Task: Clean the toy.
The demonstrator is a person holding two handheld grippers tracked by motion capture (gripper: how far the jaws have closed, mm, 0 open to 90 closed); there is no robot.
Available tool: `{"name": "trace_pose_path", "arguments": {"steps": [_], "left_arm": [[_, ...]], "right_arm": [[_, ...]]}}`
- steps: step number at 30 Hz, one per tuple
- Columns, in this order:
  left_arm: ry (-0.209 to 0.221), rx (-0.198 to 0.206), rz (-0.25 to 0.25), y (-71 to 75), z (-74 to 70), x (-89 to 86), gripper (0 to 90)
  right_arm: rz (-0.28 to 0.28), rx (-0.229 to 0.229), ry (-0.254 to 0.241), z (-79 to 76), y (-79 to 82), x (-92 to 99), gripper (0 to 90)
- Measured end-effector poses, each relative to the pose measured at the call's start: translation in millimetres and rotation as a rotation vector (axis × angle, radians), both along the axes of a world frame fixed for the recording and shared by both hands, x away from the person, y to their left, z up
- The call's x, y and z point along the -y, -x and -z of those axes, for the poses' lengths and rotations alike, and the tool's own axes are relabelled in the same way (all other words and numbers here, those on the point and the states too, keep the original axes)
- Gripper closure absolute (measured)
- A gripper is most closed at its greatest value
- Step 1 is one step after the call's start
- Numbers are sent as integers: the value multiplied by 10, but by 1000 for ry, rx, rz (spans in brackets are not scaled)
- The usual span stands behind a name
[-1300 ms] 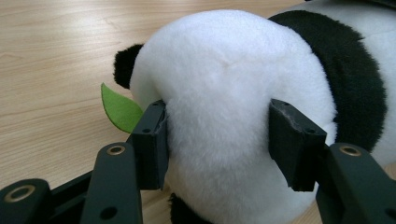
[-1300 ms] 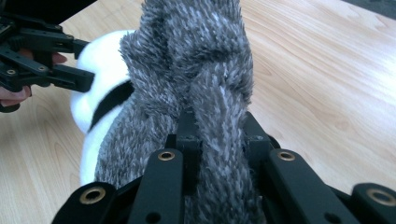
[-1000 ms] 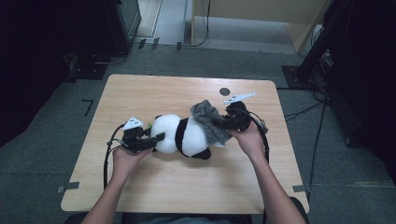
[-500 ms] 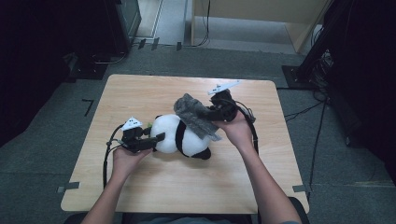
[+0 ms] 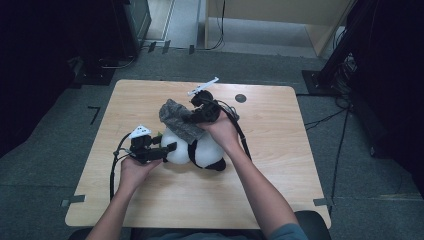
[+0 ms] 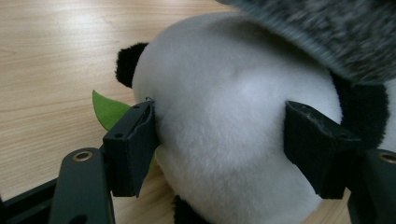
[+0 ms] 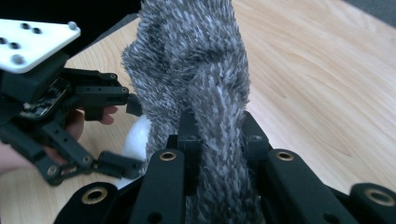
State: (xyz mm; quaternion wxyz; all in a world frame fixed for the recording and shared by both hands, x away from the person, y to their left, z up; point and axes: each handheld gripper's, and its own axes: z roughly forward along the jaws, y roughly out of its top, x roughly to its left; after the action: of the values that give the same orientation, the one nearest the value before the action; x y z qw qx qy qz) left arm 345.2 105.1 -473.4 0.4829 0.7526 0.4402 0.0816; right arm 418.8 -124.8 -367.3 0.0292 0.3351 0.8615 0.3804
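Note:
A black-and-white panda plush point(image 5: 200, 147) lies on the wooden table point(image 5: 280, 175) with a green leaf point(image 6: 109, 109) by its head. My left gripper point(image 5: 170, 149) stands open around the white head point(image 6: 233, 116). Its jaws have just been opening, and the fur brushes the left pad point(image 6: 135, 144). My right gripper point(image 5: 192, 116) is shut on a grey fuzzy knit hat point(image 5: 177, 119), held just above the panda's head. The right gripper view has the hat point(image 7: 196, 70) pinched between the jaws point(image 7: 217, 135). The left gripper point(image 7: 128, 135) lies beyond it.
A small black round hole point(image 5: 240, 98) sits in the table's far side. Cables trail from both grippers over the tabletop. Dark equipment and a wooden cabinet point(image 5: 280, 20) stand on the floor past the far edge. Tape marks point(image 5: 72, 201) lie at the near corners.
My right gripper has carried the grey hat leftward, from the panda's right side to above its head. The left hand has stayed put while its jaws spread wider.

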Motion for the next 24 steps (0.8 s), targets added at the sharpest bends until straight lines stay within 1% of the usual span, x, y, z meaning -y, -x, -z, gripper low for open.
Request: {"name": "trace_pose_path", "arguments": {"steps": [3, 5, 7, 8, 9, 11, 15, 21, 24], "left_arm": [[-13, 27, -3, 19, -12, 18, 280], [-20, 40, -6, 31, -19, 32, 286], [-23, 38, -7, 32, -19, 34, 294], [-25, 33, -8, 30, -18, 31, 300], [-27, 30, -8, 29, -18, 29, 302], [-33, 34, -9, 30, -20, 35, 306], [-48, 29, -14, 23, -27, 51, 313], [-40, 7, -18, 15, -21, 50, 325], [-40, 3, -18, 13, -19, 51, 327]], "right_arm": [[-12, -7, 14, 62, -23, -126, 761], [-18, -22, 30, 115, -32, -200, 761], [-22, -31, 58, 180, -42, -254, 760], [-23, -37, 64, 213, -49, -266, 758], [-21, -44, 60, 240, -55, -266, 757], [-16, -56, 43, 262, -61, -235, 757], [-7, -52, 46, 251, -43, -130, 757], [29, -49, 33, 240, 13, 126, 756], [43, -36, 50, 214, 67, 266, 756]]}}
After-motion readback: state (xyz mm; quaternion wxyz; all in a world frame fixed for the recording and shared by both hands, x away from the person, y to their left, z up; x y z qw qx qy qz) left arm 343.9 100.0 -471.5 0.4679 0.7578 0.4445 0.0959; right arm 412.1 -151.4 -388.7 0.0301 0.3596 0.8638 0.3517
